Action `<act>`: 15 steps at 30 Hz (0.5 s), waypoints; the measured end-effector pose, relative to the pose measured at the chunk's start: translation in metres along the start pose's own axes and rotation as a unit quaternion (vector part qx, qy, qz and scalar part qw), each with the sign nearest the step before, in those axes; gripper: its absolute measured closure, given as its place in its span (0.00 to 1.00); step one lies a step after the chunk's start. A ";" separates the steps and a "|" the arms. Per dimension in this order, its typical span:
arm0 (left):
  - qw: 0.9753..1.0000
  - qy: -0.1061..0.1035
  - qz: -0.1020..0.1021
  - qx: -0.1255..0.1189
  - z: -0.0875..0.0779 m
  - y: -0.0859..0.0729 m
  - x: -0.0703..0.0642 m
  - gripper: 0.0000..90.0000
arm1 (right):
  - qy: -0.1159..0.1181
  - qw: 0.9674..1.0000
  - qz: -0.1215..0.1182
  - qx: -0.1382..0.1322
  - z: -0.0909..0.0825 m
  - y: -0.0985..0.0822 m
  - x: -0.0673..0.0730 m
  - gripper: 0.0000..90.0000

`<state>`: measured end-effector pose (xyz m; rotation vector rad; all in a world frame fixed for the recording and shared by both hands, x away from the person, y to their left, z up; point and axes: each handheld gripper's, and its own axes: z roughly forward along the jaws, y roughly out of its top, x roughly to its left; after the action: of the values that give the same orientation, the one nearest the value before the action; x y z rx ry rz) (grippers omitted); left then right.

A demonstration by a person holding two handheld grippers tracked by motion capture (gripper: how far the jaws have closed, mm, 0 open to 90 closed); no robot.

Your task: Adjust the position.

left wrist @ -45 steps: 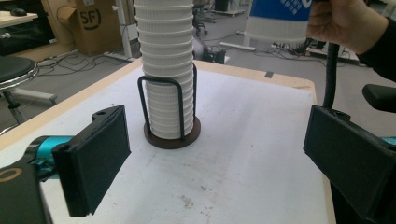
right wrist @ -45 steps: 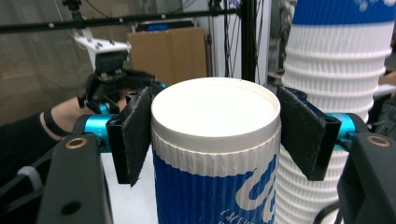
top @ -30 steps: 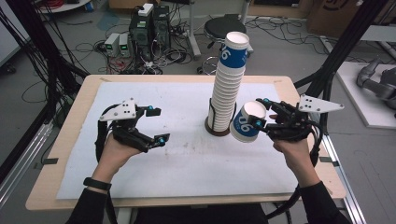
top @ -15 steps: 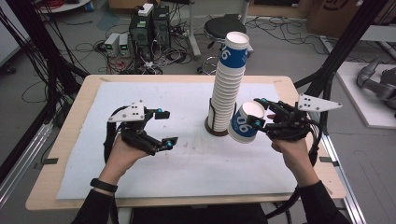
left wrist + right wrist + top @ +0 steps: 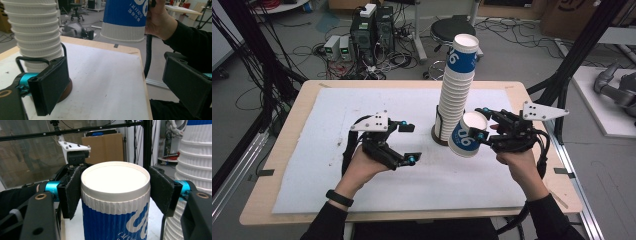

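High view, cup: the right gripper (image 5: 484,122) held one cup (image 5: 467,134) off the mat (image 5: 337,145), tilted, its mouth turned toward the camera, just beside the foot of the stack (image 5: 455,95).
High view, stack: tall, leaning a little, seated in a dark base near the middle of the table (image 5: 277,210).
High view, left gripper (image 5: 409,142): jaws wide apart, nothing between them, over the mat left of the stack and pointed toward it.
High view, progress: by my reading one cup was off the stack and not yet set down; no loose cup stood on the mat, so the placing and the rest of the stack looked left to do.

Left gripper view, jaws: both black pads spread wide with bare mat between them.
Left gripper view, extra: the stack's ribbed lower cups (image 5: 37,37) and round brown base showed close up, and the held cup (image 5: 123,20) hung in the air above the table's far edge, a hand behind it. That clearance under the cup was harder to judge from above.

Right gripper view, grip: the two pads flanked the cup (image 5: 115,202) just under its rim; whether both pressed on it I could not tell for sure.
Right gripper view, extra: the cup's white inside looked empty, and the stack (image 5: 192,170) rose close at the right.
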<state>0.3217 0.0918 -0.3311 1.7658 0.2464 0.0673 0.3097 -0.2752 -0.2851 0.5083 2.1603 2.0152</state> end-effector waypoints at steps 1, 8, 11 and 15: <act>1.000 -0.002 0.000 -0.001 0.003 0.000 0.000 0.08 | 0.002 1.000 -0.002 0.000 0.001 0.000 0.000 0.35; 1.000 -0.020 0.001 0.003 0.018 0.002 -0.004 0.08 | 0.021 1.000 -0.006 0.003 0.008 -0.001 0.004 0.35; 1.000 -0.030 0.003 0.004 0.024 0.003 -0.006 0.08 | 0.030 0.999 -0.008 0.009 0.014 -0.001 0.007 0.35; 0.999 -0.043 0.001 0.002 0.033 0.004 -0.009 0.08 | 0.036 0.999 -0.011 0.009 0.019 -0.002 0.009 0.35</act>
<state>0.3193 0.0577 -0.3329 1.7694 0.1823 -0.0064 0.3069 -0.2546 -0.2874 0.4176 2.2179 2.0345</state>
